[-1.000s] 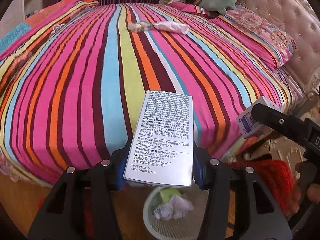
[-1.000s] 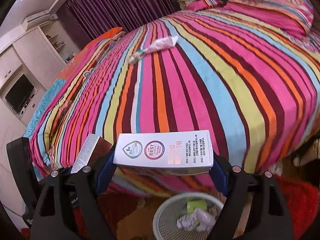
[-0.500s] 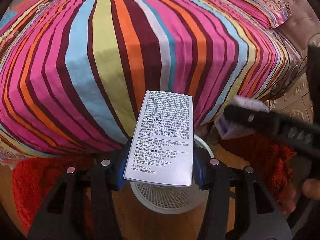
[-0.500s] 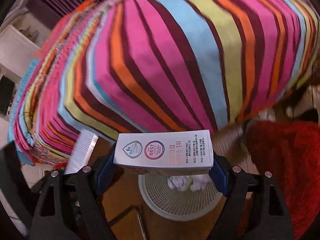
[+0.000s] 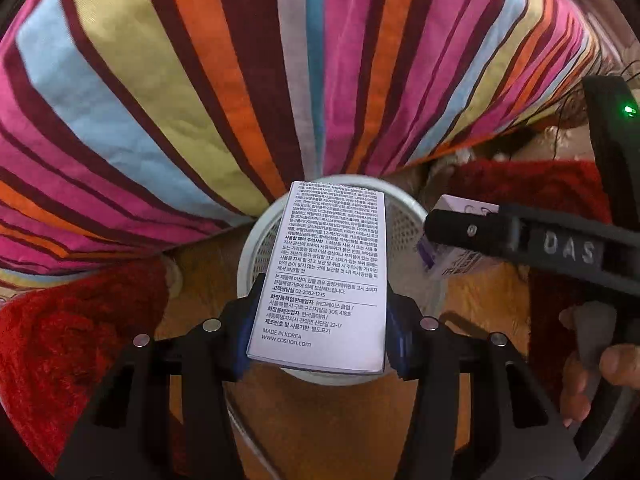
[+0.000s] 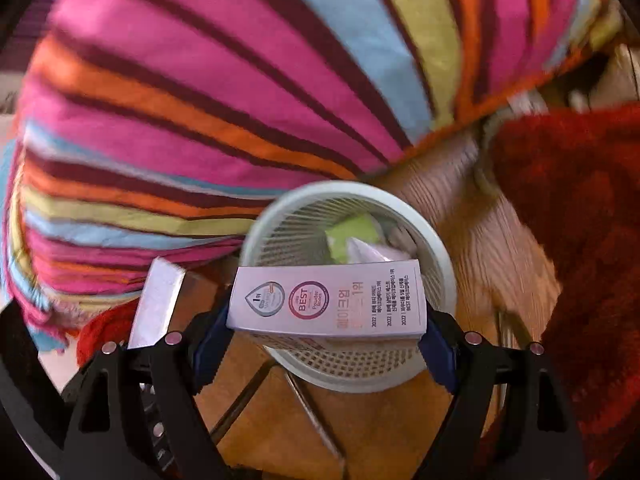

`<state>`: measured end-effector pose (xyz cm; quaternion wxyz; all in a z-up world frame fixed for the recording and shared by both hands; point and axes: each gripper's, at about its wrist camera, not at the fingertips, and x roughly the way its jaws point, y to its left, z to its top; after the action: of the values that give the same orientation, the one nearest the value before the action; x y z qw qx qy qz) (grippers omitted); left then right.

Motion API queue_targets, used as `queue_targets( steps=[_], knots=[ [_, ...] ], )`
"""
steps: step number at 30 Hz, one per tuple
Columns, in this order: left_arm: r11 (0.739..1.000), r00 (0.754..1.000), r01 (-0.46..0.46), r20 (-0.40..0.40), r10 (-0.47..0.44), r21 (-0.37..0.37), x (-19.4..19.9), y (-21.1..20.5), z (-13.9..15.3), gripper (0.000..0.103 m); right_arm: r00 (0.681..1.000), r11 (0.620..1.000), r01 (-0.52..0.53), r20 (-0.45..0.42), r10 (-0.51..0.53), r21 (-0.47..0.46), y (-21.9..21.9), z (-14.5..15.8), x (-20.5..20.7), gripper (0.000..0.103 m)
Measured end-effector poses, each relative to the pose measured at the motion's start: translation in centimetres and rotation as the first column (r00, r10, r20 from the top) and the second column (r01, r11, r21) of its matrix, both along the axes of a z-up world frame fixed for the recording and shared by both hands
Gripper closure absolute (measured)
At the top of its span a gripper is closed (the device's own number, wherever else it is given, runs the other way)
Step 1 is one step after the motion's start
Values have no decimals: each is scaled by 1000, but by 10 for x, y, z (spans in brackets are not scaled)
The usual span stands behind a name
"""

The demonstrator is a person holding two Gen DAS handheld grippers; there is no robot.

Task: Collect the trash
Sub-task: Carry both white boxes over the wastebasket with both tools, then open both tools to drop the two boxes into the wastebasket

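Note:
My left gripper (image 5: 318, 328) is shut on a white carton with printed text (image 5: 324, 276), held lengthwise over the white mesh wastebasket (image 5: 412, 216). My right gripper (image 6: 326, 332) is shut on a second white carton with round badges (image 6: 328, 300), held crosswise above the same wastebasket (image 6: 436, 256). Green and white scraps (image 6: 354, 234) lie in the basket. In the left wrist view the right gripper (image 5: 448, 228) and its carton (image 5: 460, 206) show at the right. In the right wrist view the left carton (image 6: 156, 304) shows at the left.
The bed with its striped cover (image 5: 240, 80) hangs over the floor just behind the basket. Red shaggy rugs (image 5: 72, 328) (image 6: 580, 216) lie on the wooden floor (image 6: 380, 432) either side of it.
Both grippers have tilted downwards and come in over the wastebasket, each holding its carton. The bed top has gone out of view and the basket now sits under the cartons.

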<state>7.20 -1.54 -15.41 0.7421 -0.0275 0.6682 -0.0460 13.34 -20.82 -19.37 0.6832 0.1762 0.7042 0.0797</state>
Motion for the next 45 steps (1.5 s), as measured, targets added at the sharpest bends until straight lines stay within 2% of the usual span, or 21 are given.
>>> queue_targets(
  steps=[3, 7, 12, 21, 29, 34, 45],
  knots=[
    [1000, 999, -2, -35, 1, -5, 1, 2, -11, 52, 1000, 1000, 7, -31, -8, -27, 0, -8, 1, 25],
    [1000, 995, -23, -96, 20, -21, 7, 4, -30, 52, 999, 997, -33, -37, 31, -70, 8, -14, 0, 25],
    [999, 987, -37, -159, 31, -35, 10, 3, -50, 52, 995, 992, -58, -91, 48, -108, 10, -36, 5, 25],
    [998, 962, -50, -272, 35, -49, 10, 2, -85, 52, 983, 984, -78, -176, 49, -161, 13, -69, 8, 25],
    [998, 931, -42, -364, 18, -57, 8, -5, -113, 52, 973, 978, -93, -224, 49, -189, 14, -86, 8, 25],
    [997, 917, -34, -399, 5, -66, 6, -8, -124, 52, 967, 973, -117, -247, 66, -199, 17, -93, 6, 25],
    [998, 901, -32, -434, 2, -62, 5, -4, -129, 51, 958, 972, -141, -273, 86, -190, 24, -102, 5, 25]
  ],
)
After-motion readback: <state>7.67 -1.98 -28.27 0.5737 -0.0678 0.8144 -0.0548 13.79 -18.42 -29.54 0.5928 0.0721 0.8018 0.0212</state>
